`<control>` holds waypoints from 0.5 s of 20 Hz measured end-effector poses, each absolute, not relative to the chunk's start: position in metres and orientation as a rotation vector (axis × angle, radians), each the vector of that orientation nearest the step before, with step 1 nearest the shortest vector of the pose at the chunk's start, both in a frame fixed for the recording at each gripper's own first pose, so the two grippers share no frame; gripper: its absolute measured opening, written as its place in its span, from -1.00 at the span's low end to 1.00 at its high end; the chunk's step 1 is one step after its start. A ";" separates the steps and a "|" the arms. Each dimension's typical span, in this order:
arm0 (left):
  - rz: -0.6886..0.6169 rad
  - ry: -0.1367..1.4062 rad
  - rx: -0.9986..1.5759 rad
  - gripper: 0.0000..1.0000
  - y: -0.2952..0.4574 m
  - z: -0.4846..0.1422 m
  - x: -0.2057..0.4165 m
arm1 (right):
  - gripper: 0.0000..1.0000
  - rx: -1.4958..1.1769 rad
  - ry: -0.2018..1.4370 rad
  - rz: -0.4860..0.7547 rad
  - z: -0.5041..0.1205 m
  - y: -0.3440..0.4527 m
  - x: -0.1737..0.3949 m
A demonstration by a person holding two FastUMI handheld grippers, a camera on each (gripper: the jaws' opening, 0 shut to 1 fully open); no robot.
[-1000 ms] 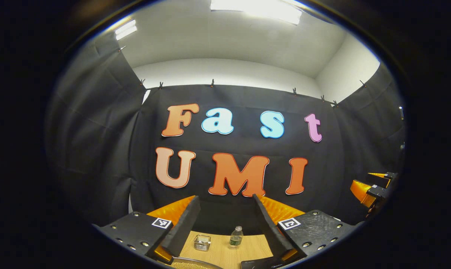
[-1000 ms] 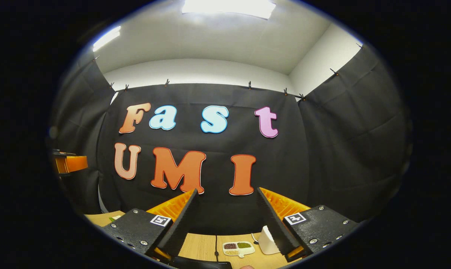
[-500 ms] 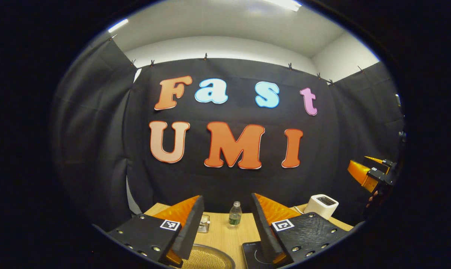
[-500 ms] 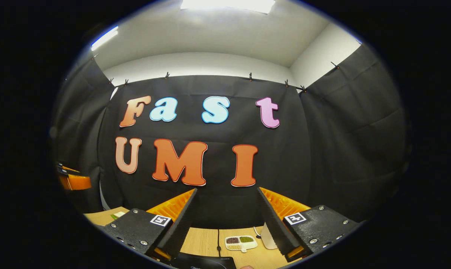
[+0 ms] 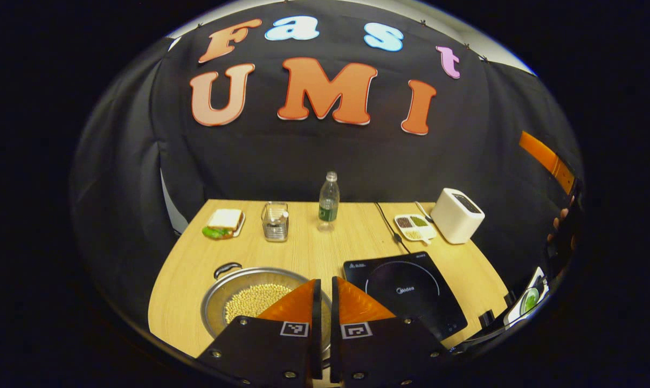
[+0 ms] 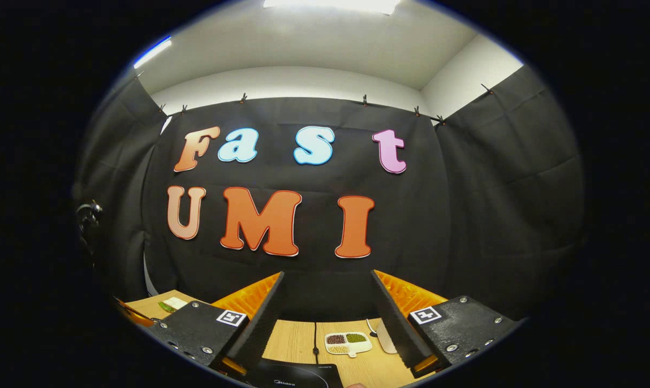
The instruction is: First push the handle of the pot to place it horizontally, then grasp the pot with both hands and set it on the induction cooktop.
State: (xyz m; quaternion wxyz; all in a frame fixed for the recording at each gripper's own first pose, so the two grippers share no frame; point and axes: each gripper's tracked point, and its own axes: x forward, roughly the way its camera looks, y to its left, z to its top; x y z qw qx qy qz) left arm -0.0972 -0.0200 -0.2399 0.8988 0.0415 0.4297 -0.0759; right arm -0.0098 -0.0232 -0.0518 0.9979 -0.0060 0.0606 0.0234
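In the left gripper view a shallow steel pot (image 5: 239,293) full of pale beans sits on the wooden table's near left, with one black handle (image 5: 227,268) at its far-left rim. The black induction cooktop (image 5: 406,288) lies just right of it. My left gripper (image 5: 325,281) hangs above the pot's near right side, shut with nothing between its fingers. The fingers hide part of the pot. My right gripper (image 6: 327,280) is held high and open, facing the booth wall, and the cooktop's edge (image 6: 295,374) shows below it.
Along the table's back stand a sandwich plate (image 5: 223,222), a glass container (image 5: 275,221), a water bottle (image 5: 329,199), a divided dish of beans (image 5: 414,225) and a white toaster (image 5: 457,214). A cord (image 5: 389,229) runs to the cooktop. A hand (image 5: 559,221) shows at the right edge.
My left gripper has tipped downward, bringing the table and pot into view, and its fingers have gone from open to shut. The right gripper stays open and has tipped down only slightly.
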 end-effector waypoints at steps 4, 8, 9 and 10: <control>-0.179 1.053 0.113 -0.92 -0.004 -0.273 -0.136 | 0.99 -0.011 0.158 0.038 -0.068 -0.024 -0.010; -0.202 1.242 0.179 -0.91 0.019 -0.307 -0.181 | 0.89 -0.009 0.198 0.036 -0.085 -0.021 -0.011; -0.206 1.277 0.192 -0.92 0.023 -0.312 -0.190 | 0.89 -0.009 0.206 0.035 -0.088 -0.021 -0.014; -0.209 1.316 0.198 -0.91 0.026 -0.319 -0.202 | 0.89 -0.009 0.214 0.033 -0.092 -0.021 -0.014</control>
